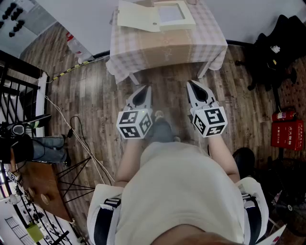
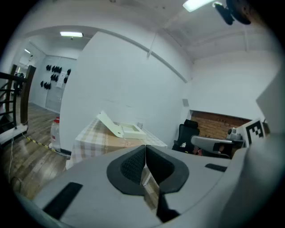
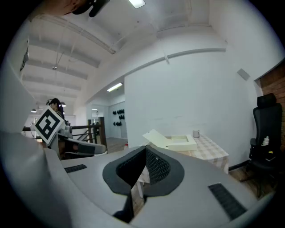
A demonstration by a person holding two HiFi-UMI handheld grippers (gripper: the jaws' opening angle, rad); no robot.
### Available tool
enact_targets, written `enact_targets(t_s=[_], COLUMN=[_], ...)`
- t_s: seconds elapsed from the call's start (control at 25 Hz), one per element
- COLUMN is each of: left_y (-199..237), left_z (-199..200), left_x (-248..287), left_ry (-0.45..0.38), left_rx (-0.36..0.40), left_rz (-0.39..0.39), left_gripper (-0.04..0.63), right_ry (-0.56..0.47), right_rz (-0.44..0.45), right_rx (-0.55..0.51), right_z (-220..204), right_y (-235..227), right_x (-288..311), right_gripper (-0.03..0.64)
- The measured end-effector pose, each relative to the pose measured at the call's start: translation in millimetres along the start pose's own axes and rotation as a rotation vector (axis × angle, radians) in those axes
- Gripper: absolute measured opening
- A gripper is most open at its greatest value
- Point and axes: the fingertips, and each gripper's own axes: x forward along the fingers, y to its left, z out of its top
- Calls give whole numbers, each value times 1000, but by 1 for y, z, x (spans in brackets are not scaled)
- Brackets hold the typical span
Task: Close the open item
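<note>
**Box open on far tabletop, claws kept back**

Box (image 1: 168, 14) is seen on the far tabletop (image 1: 210, 36), its lid (image 1: 136, 18) swung leftward. The left claw (image 1: 146, 91) and right claw (image 1: 192, 87) are held pinched together, empty, well short of it, likely for pushing.

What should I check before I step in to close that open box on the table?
1. Box state: its lid is swung out to the left, open. Ok, not yet closed.
2. Left gripper: jaws together, nothing between. Ok.
3. Right gripper: jaws together, nothing between. Ok.
4. Reach: both grippers hang over the floor, short of the table. Not ok, step closer.
5. Lid's path: nothing seen sticking out of the box. Ok.
6. How the lid joins the box: cannot tell.
</note>
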Motion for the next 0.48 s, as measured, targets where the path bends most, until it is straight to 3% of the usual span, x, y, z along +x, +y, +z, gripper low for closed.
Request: enact_targets(t_s=[0.16, 0.48], left_y=[-3, -16], left_z=[0, 0], left_x=[-1, -12], left_ry=[-2, -15], left_rx=[38, 35], left_rz=[12, 3], left_gripper=[6, 6], right_ry=[-24, -44], right_rz=[-5, -3], right_rx=[13, 28], right_z=[3, 4], right_y=[-3, -2], right_x=[-7, -19], right_gripper=[-2, -2])
